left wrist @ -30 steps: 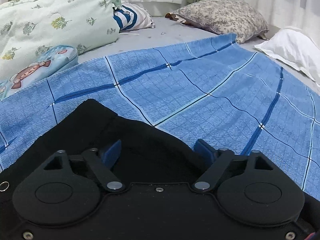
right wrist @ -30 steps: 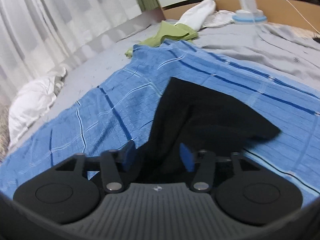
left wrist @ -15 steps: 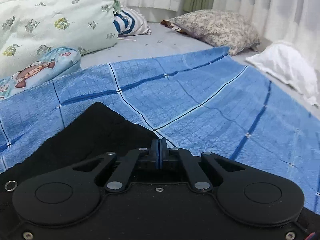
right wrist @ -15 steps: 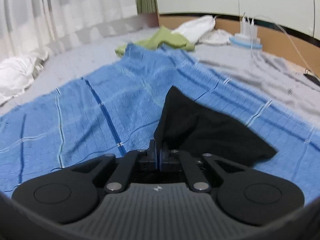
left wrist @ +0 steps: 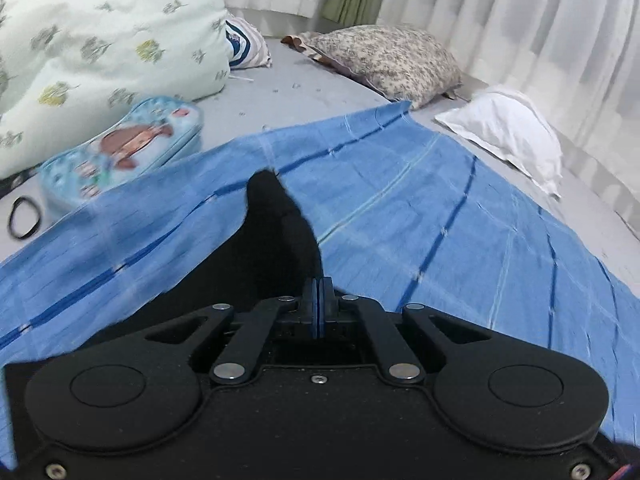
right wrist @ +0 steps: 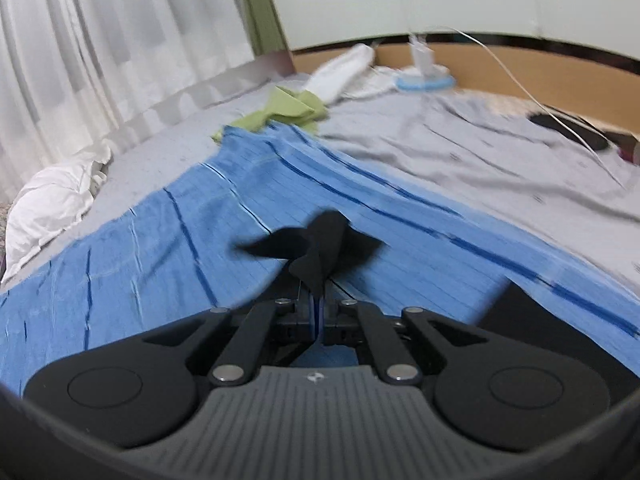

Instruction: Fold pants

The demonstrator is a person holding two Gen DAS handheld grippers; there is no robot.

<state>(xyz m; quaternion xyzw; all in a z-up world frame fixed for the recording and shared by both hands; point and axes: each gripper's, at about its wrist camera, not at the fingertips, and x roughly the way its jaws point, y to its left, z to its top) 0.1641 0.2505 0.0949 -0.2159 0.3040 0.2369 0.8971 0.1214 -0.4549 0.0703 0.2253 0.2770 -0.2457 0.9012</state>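
The black pants lie on a blue checked blanket on the bed. My left gripper is shut on an edge of the pants, which rise in a peak from its pads and hang down to the left. My right gripper is shut on another part of the black pants, lifted above the blue blanket; a bunched flap of cloth sticks up past the pads. More black cloth shows low on the right.
In the left wrist view: a floral quilt, cartoon pouch, black hair tie, patterned pillow and white pillow. In the right wrist view: green cloth, white cloths, charger with cable, white curtains.
Both grippers closed on the pants about a second ago and have since lifted the cloth off the blanket; the pants now hang bunched from both grippers, higher than before.
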